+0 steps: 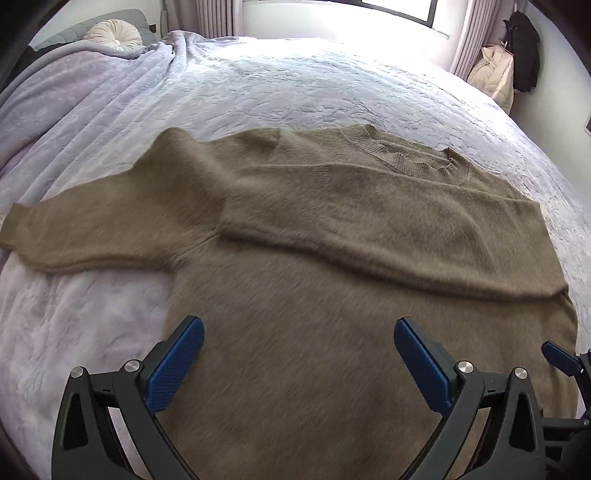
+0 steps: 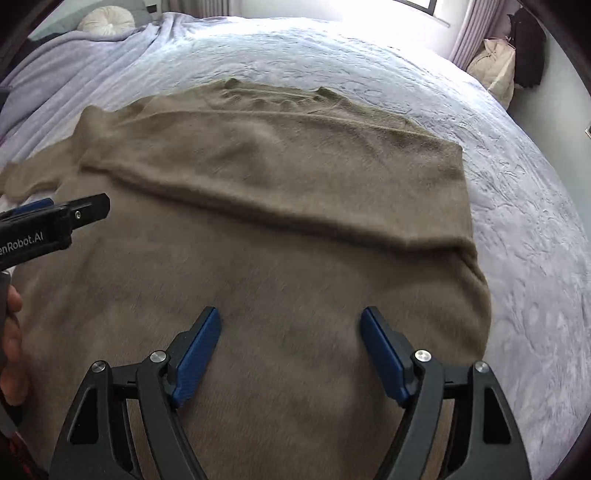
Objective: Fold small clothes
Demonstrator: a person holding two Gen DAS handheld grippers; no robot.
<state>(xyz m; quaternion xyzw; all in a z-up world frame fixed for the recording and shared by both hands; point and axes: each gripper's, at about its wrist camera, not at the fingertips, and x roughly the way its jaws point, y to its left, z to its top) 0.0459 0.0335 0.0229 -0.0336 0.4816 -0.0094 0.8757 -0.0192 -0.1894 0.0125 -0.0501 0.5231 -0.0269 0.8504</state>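
An olive-brown fuzzy sweater lies flat on the bed, neckline at the far side. Its right sleeve is folded across the chest, and its left sleeve stretches out to the left. In the right wrist view the same sweater shows that folded sleeve as a band across the body. My left gripper hovers open over the sweater's lower body, nothing between its blue pads. My right gripper also stands open above the lower body, empty. The left gripper's side shows at the left edge, held by a hand.
A pale lavender quilted bedspread covers the bed, with a bunched blanket and a round cream cushion at the far left. Curtains and a bright window stand behind. Bags and dark clothing hang at the far right.
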